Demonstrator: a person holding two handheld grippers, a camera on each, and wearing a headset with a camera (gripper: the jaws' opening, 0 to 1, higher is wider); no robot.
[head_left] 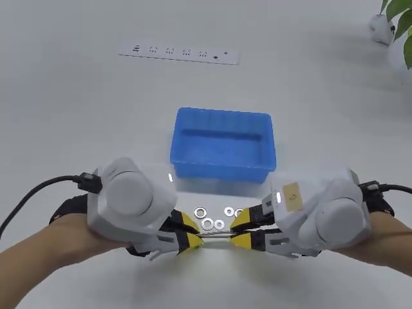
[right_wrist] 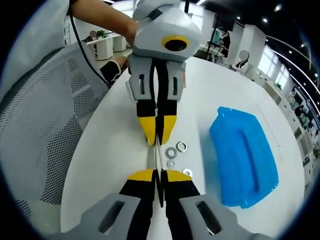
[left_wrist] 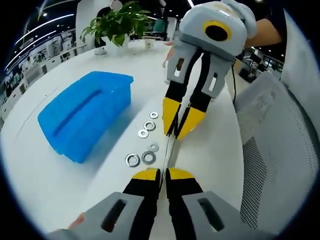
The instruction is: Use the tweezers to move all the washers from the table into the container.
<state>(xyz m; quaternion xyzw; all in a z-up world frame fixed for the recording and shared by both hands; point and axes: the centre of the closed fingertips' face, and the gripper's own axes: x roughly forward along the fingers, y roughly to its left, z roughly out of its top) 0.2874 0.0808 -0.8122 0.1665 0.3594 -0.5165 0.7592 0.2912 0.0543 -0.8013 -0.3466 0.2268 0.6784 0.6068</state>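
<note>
In the head view, the left gripper [head_left: 195, 237] and the right gripper [head_left: 235, 232] are seen low in the frame, tip to tip. The tweezers [head_left: 215, 237] are held level between them, each pair of jaws being closed on one end. Five washers [head_left: 207, 223] are scattered on the white table [head_left: 77, 116] just above the tweezers. The blue container [head_left: 222, 145] is placed at the centre of the frame, just beyond the washers. A power strip [head_left: 179, 53] is seen near the top, and a plant [head_left: 399, 26] in the upper right corner.

In the left gripper view, the gripper's own jaws [left_wrist: 162, 176] are pressed together on the tweezers [left_wrist: 169, 150] at bottom centre. The right gripper [left_wrist: 182, 125] comes down from the top, its jaws narrowed to a slim V on the other end. Six washers [left_wrist: 132, 160] are spread left of the tweezers, with the container [left_wrist: 82, 117] further left. A mesh chair [left_wrist: 270, 150] is seen at the right.

In the right gripper view, the own jaws [right_wrist: 159, 175] are clamped on the thin tweezers [right_wrist: 157, 152]. The left gripper [right_wrist: 157, 132] is seen above, closed likewise. Four washers [right_wrist: 181, 146] lie just right of the tweezers, and the container [right_wrist: 245, 157] is set at the right.
</note>
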